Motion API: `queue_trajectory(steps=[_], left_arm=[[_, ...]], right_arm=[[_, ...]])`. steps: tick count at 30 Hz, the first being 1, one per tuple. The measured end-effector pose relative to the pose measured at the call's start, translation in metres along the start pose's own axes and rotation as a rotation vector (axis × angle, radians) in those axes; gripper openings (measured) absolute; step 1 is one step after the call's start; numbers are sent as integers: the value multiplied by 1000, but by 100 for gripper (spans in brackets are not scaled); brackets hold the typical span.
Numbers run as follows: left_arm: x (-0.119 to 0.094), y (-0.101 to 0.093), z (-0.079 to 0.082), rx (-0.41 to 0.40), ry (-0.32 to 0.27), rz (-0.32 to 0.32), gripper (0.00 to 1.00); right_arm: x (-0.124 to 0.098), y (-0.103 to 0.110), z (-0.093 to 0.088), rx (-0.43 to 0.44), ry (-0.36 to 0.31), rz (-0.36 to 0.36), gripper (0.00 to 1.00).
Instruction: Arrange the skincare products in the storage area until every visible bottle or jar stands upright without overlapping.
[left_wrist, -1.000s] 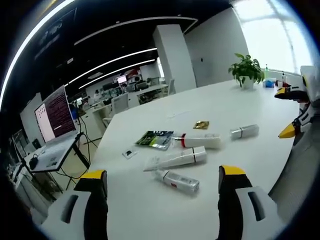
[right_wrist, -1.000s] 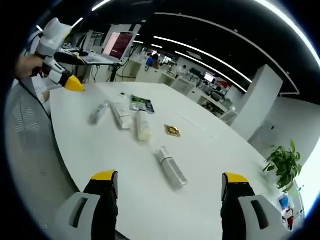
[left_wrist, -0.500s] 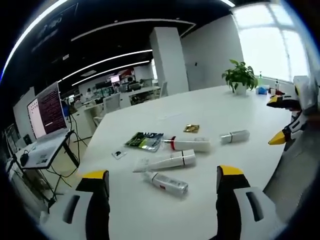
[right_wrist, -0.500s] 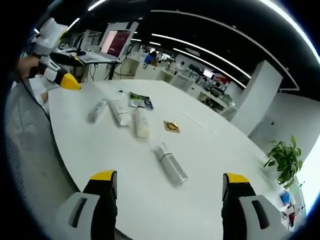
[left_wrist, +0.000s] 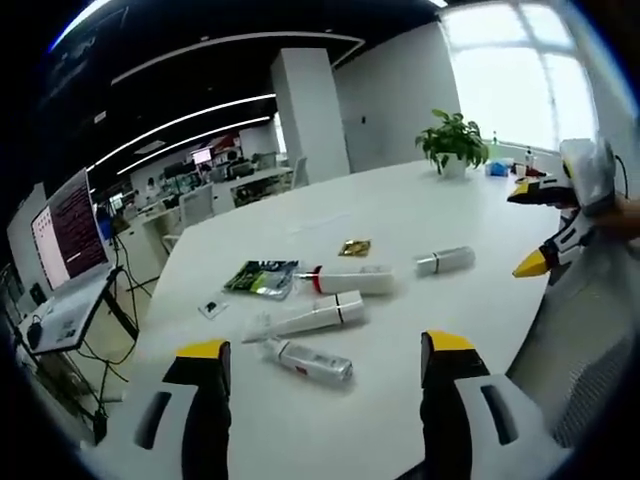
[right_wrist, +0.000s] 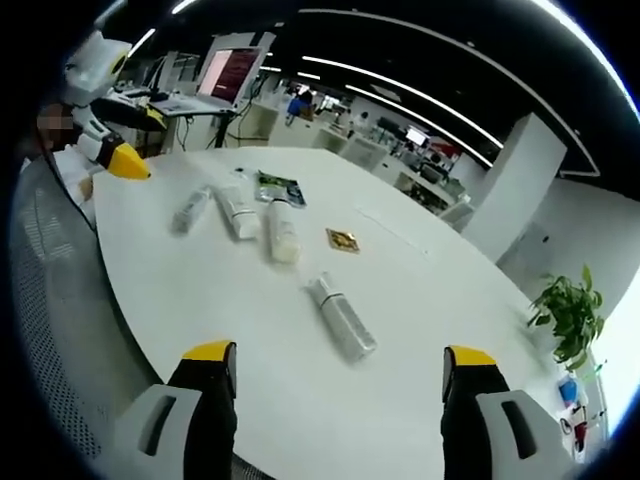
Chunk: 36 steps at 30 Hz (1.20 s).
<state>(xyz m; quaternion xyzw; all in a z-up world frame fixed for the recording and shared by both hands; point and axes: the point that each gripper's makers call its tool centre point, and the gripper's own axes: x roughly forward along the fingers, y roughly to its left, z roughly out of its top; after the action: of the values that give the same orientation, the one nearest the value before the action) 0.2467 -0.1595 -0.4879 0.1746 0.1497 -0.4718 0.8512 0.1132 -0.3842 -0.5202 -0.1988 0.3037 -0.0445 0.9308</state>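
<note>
- step in hand: by my reading the approach stage; all four skincare items lie flat on the white table (left_wrist: 420, 215), none stood up yet, neither gripper touching any.
- left gripper (left_wrist: 318, 372): jaws spread wide with nothing between them, hanging over the near table edge; in the right gripper view it appears at far left (right_wrist: 112, 140), yellow tips parted.
- right gripper (right_wrist: 325, 380): jaws likewise apart and bare, above the table edge; seen at the right of the left gripper view (left_wrist: 545, 225).
- clear bottle (left_wrist: 305, 359): on its side, nearest the left gripper; small red mark on its label, text too small to read.
- long white tube (left_wrist: 312, 316): lying just beyond the clear bottle, dark band near the cap.
- white tube with red collar (left_wrist: 350, 280): lying flat, one end close to the green sachet.
- short silver-capped bottle (left_wrist: 445, 261): on its side, well apart from the other three; it is the item nearest the right gripper (right_wrist: 342, 318).
- green sachet (left_wrist: 261, 278), gold foil packet (left_wrist: 353, 247), small tag (left_wrist: 211, 307): flat on the table; print illegible.
- potted plant (left_wrist: 450, 143): at the far table edge.
- laptop (left_wrist: 62, 250): open on a side stand, red-tinted screen, text unreadable.
- next move, as i judge it: lower the left gripper onto the clear bottle, close across its body, tilt it onto its base clear of its neighbours.
</note>
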Motion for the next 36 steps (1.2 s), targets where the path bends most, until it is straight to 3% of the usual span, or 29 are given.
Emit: queue_trajectory(steps=[10, 16, 19, 27, 36], left_arm=[[-2, 10, -2, 7, 16, 65, 72], [-1, 1, 6, 21, -27, 22, 90], [-1, 6, 4, -6, -27, 27, 92], [-2, 16, 0, -80, -19, 24, 97], [-2, 26, -5, -112, -16, 70, 92]], right_arm=[[4, 18, -4, 3, 29, 108, 91], [14, 29, 1, -2, 21, 175, 92], [18, 35, 1, -18, 30, 205, 92], [30, 41, 15, -38, 11, 252, 91], [43, 34, 40, -61, -21, 265, 90]])
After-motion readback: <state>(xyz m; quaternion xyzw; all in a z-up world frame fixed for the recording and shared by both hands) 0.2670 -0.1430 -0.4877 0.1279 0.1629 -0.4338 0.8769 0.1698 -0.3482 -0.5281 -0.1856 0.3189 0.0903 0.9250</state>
